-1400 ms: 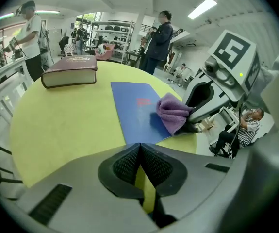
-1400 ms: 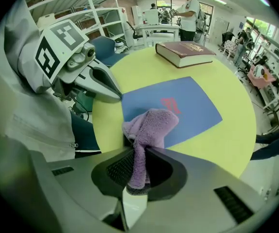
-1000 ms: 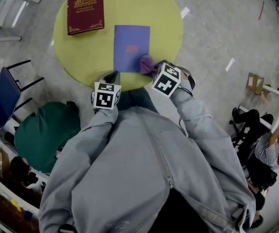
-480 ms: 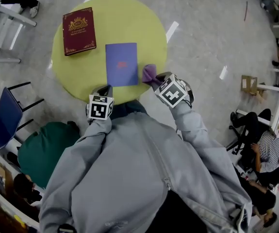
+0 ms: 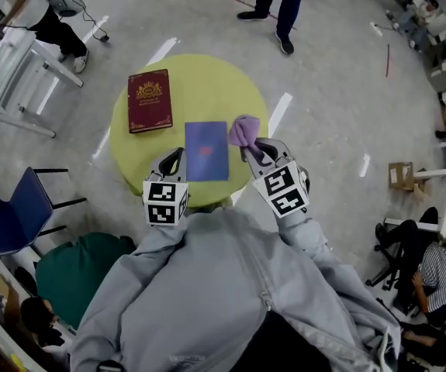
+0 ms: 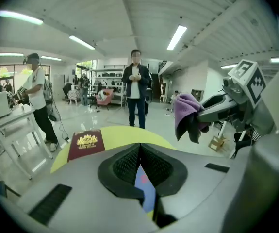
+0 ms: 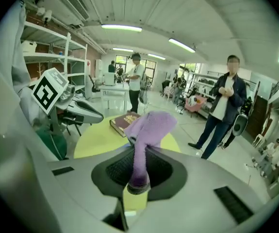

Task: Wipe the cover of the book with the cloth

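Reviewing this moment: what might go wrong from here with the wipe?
1. The right gripper pinches only one end of the purple cloth. The rest is loose, so it may slip or bunch when dragged.
2. The thin blue book lies loose near the round yellow table's near edge, and the shut left gripper isn't steadying it. A stroke may slide it.
3. A dark red hardcover book also lies there, so the wrong cover might get wiped.

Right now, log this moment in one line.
left claw: shut, empty | right claw: shut on purple cloth, held in air | blue book: flat on yellow table, no contact
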Tool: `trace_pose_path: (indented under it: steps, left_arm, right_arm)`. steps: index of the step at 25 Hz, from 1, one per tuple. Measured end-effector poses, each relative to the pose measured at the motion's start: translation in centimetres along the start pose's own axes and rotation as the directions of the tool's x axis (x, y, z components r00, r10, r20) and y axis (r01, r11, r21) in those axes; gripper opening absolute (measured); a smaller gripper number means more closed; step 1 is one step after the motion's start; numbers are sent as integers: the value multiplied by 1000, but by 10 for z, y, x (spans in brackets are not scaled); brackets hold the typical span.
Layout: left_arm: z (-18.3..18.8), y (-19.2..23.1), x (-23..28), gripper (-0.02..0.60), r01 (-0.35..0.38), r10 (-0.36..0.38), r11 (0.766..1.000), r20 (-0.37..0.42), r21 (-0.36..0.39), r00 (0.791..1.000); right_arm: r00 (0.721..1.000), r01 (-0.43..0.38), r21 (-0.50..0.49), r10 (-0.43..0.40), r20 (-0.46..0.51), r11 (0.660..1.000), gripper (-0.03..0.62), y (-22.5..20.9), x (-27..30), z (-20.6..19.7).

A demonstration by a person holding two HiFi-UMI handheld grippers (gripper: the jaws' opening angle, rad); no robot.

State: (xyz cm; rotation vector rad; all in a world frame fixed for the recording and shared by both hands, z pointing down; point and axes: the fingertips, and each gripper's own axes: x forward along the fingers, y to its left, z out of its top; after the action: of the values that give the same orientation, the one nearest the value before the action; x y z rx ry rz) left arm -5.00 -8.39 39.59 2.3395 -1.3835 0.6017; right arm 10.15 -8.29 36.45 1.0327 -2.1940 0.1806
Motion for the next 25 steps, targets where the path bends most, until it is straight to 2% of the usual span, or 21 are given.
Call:
trace_pose_path:
  steps: [2,5,11,14,18,25]
  left_arm:
    - [32,0,-14,17,-18,17,1000,84,12,996]
    - [70,-5,-36,18,-45,37,998,190,40,981]
    - [118,-9,-66,18,-82,59,995,341,55,938]
    - [130,-11,-75,17,-96,69,994,387,51,920]
    - [138,-13,-82,18,-106,73,993,429,53,900]
    - [148,-17,-91,18,-102,65,993,446,61,893]
  right_arm:
    - [995,43,8,-44,90,999,71,-8,-14,29]
    - [972,103,44,-110,206,994,71,-17,-38,60]
    - [895,189,157,-236,379,969,71,-29,-69,97]
    - [858,224,175,-279,432,959,71,-26,-79,109]
    - [827,232,195,-299,476,953,71,-19,-84,120]
    - [813,231,196,-299,500,953,69,-12,-91,128]
